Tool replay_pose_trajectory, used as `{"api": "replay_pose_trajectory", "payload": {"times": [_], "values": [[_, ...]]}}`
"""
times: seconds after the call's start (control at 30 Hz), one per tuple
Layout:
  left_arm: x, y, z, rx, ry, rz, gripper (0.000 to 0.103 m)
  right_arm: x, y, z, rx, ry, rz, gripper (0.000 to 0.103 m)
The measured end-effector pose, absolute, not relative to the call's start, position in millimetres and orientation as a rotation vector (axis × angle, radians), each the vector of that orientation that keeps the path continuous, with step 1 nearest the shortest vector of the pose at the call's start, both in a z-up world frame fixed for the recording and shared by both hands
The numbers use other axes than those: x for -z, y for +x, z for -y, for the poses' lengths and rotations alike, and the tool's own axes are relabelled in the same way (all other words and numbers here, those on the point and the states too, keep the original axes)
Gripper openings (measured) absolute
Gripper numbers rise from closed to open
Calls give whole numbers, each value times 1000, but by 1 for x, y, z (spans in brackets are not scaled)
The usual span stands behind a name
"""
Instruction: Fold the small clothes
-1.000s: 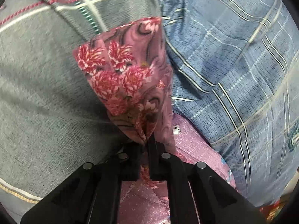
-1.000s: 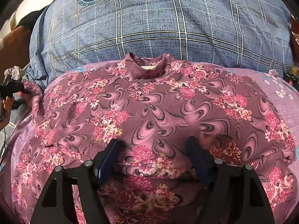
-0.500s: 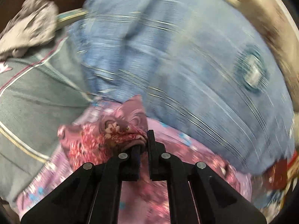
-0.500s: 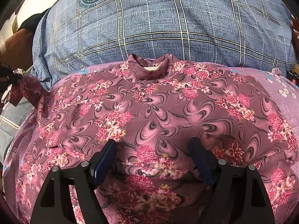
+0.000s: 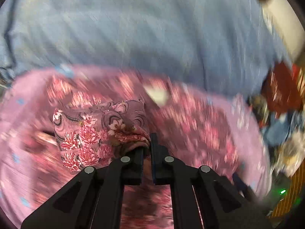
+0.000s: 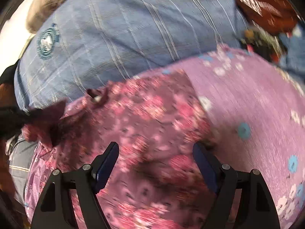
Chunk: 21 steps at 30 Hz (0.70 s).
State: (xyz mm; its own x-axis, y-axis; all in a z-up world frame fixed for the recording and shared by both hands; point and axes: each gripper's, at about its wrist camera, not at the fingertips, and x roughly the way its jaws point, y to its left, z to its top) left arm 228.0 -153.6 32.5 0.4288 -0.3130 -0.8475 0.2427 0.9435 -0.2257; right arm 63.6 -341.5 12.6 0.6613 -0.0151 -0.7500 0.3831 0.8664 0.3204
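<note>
A small mauve top with pink flowers (image 6: 148, 118) lies on a lilac flowered cloth (image 6: 247, 103). My left gripper (image 5: 146, 143) is shut on the top's sleeve (image 5: 99, 129) and holds it bunched over the body of the top (image 5: 190, 118); this view is blurred. The same sleeve shows at the left of the right wrist view (image 6: 47, 118), lifted. My right gripper (image 6: 155, 152) is open, its fingers spread just above the lower part of the top. The neckline (image 6: 97, 97) points away from me.
A blue plaid pillow (image 6: 124, 34) with a round badge lies behind the top. A red cloth (image 6: 266, 5) and mixed clothes lie at the far right. A grey striped fabric (image 6: 21, 162) is at the left edge.
My left gripper has carried the sleeve from out at the left side in over the top. My right gripper has shifted and turned, so the top now sits left of centre.
</note>
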Motion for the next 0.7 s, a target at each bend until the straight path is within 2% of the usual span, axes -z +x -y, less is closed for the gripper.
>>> {"api": "replay_pose_trajectory", "payload": {"times": [0.13,0.23,0.3,0.33,0.37,0.4,0.5,0.7], "values": [[9,218,181,309,17,-1164,4,1,56,346,197,481,-833,81],[-2,212,163,351,-25,-1168,7,2,55,346,180,465,-835,82],[-18,204,132,431,-143,-1160,15,1,55,348,174,483,-834,82],[-28,197,106,469,-230,-1130,30,-1,57,351,174,497,-838,82],[-32,191,87,463,-272,-1099,60,-4,58,352,181,518,-834,82],[-35,185,69,438,-309,-1054,78,-8,59,352,185,530,-819,84],[-33,179,3,270,-378,-929,79,-30,67,334,139,465,-754,83],[13,215,-53,203,-598,-1067,79,-52,107,229,-79,56,-793,84]]}}
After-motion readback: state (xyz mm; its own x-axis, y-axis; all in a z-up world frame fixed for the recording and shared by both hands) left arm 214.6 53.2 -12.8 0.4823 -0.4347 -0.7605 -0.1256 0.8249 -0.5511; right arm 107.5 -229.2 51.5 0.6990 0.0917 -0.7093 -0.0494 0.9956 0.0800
